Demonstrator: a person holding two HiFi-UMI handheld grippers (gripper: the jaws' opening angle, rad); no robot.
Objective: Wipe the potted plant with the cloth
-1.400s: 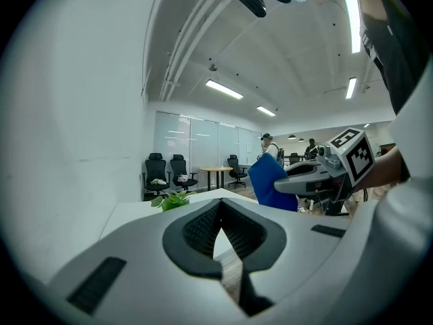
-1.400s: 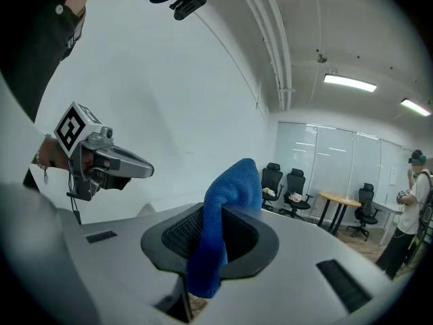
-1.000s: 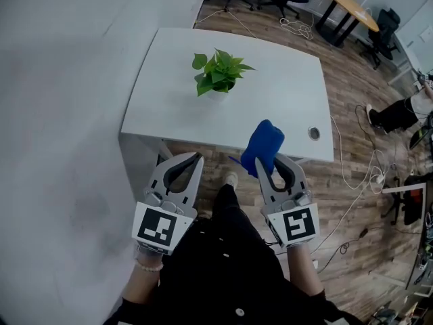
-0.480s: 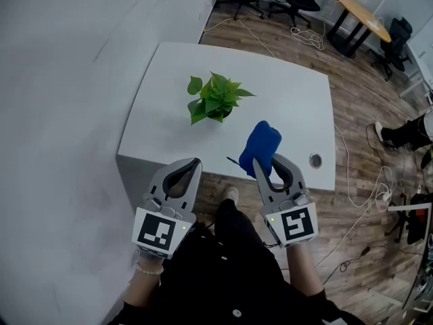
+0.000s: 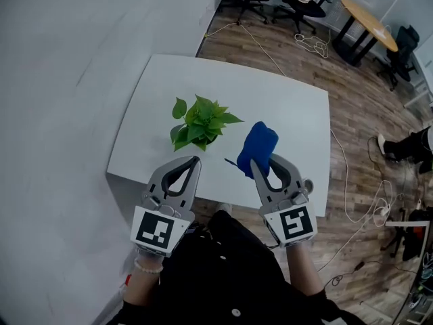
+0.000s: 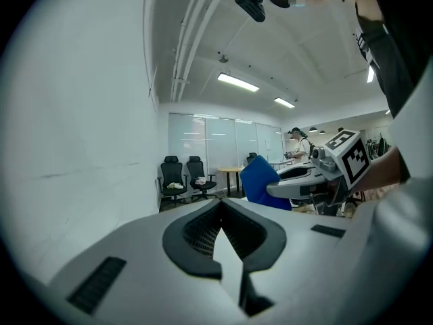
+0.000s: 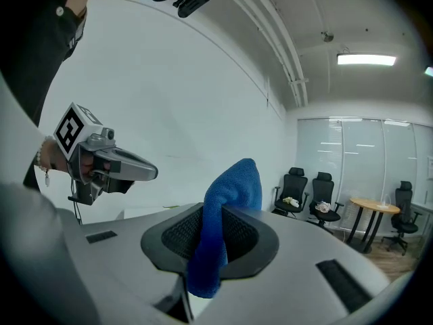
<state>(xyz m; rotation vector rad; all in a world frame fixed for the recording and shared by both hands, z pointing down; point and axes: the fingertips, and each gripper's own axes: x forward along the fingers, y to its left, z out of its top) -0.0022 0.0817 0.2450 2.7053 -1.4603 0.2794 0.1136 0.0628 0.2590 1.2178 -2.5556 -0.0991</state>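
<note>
Potted plant (image 5: 199, 122) shows plainly only in head view.

Blue cloth (image 5: 258, 146) in right tool (image 5: 265, 162), near potted plant (image 5: 199, 122) on white table (image 5: 291, 107)

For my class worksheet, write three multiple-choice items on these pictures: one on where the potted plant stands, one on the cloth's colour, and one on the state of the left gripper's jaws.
1. Where does the potted plant stand?
A on a shelf
B on the white table
C on a stool

2. What colour is the cloth?
A red
B yellow
C blue

3. How are the jaws of the left gripper?
A shut and empty
B shut on the cloth
C wide open

Answers:
1 B: the head view shows it on the tabletop.
2 C: it shows blue in every view.
3 A: the left gripper view shows them together with nothing between.
</note>
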